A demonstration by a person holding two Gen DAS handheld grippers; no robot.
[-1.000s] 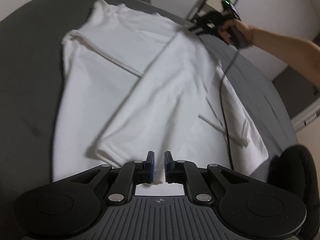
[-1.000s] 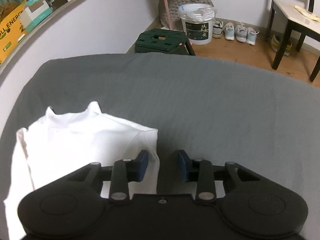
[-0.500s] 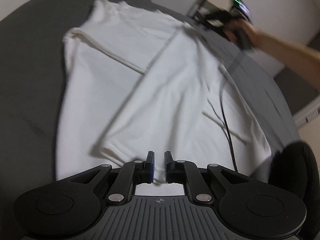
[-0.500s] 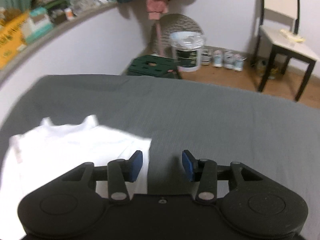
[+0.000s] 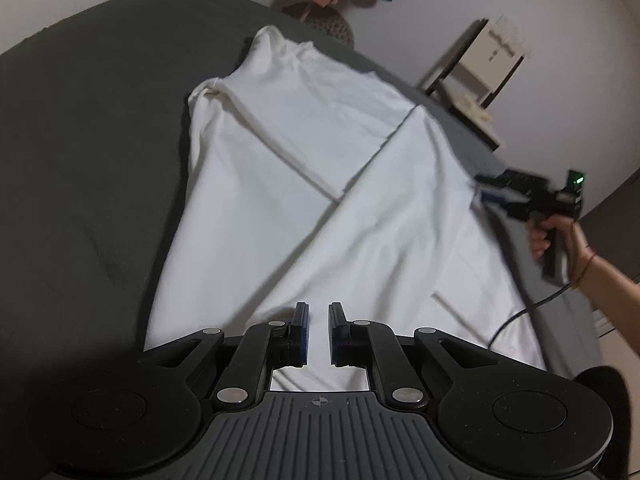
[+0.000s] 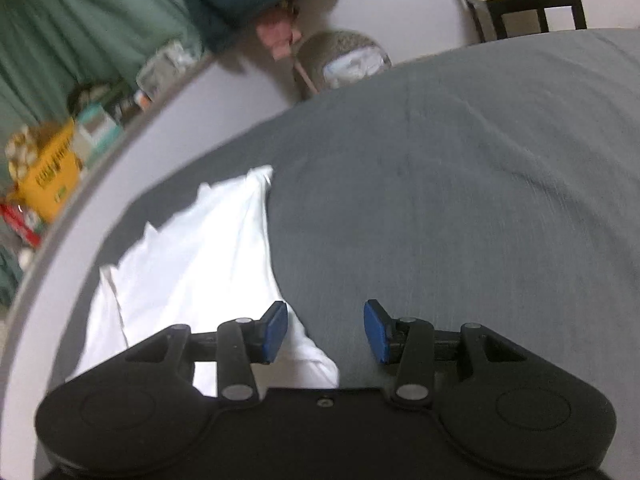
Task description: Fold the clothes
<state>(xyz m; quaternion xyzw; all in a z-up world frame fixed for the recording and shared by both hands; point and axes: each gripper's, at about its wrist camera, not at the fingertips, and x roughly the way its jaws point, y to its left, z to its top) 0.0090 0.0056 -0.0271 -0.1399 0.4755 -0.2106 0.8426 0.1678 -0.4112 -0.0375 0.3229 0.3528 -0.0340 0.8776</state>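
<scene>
- Bedsheet (image 5: 88, 152), dark grey and finely woven, with soft creases, spreads ahead of both claws and beyond the frame edges; its far rim is cut off by the fisheye curve.
- White garment (image 5: 320, 184), smooth thin cloth, lies flat on the sheet straight ahead of the left claw (image 5: 318, 334). One side panel is folded over the middle, so a straight diagonal edge crosses it. The near hem goes under the claw body, so that part is hidden.
- In the right wrist view the garment (image 6: 192, 264) sits ahead and to the left of the right claw (image 6: 325, 330), washed out to plain white; its seams are hard to make out.
- Left claw: its blue pads stand close together with a narrow gap, and white cloth shows through the gap. I cannot tell if they pinch the fabric.
- Right claw is spread wide, nothing between the pads; in the left view it (image 5: 486, 196) is blurred, far to the right, just beside the garment's edge.
- Chair (image 6: 524, 0) with dark legs and pale seat, far ahead on the right, is cut off on top.
</scene>
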